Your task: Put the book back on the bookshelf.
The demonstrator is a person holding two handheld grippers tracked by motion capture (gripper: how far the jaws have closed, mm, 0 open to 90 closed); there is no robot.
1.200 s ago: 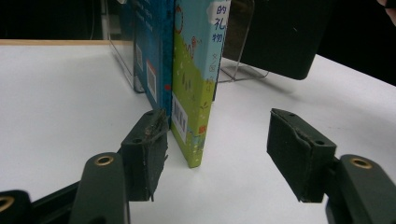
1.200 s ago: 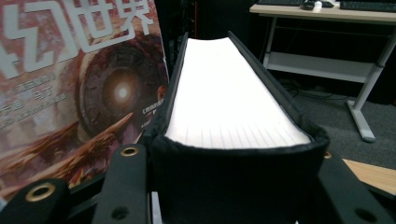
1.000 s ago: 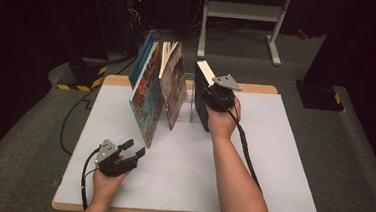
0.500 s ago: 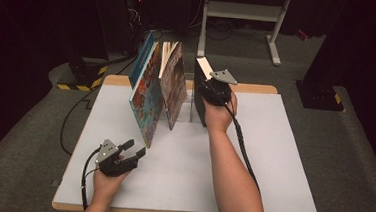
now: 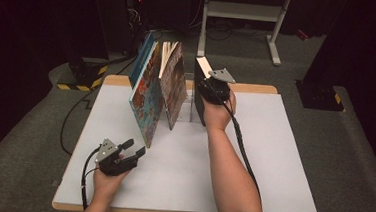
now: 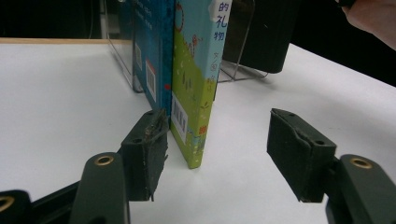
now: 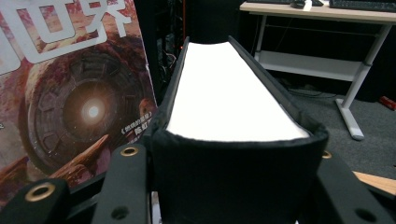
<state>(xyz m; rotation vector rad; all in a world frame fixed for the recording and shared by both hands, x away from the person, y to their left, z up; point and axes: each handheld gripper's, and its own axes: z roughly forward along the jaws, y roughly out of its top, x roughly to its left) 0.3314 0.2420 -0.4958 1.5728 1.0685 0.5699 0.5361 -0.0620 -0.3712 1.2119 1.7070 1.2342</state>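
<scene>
We work at a white worktop (image 5: 272, 157) with a pale wooden edge, which stands on a grey carpeted floor (image 5: 352, 162). A clear bookstand (image 6: 122, 51) rests on the worktop toward its far side, and several books stand on the surface there. Two colourful picture books (image 5: 146, 95) lean together at the left, a book with a reddish-brown cover (image 5: 173, 87) stands just beside them, and a thick black book (image 5: 200, 89) stands upright to the right, by a thin wire bookend (image 6: 243, 56). The near half of the white surface is bare.
</scene>
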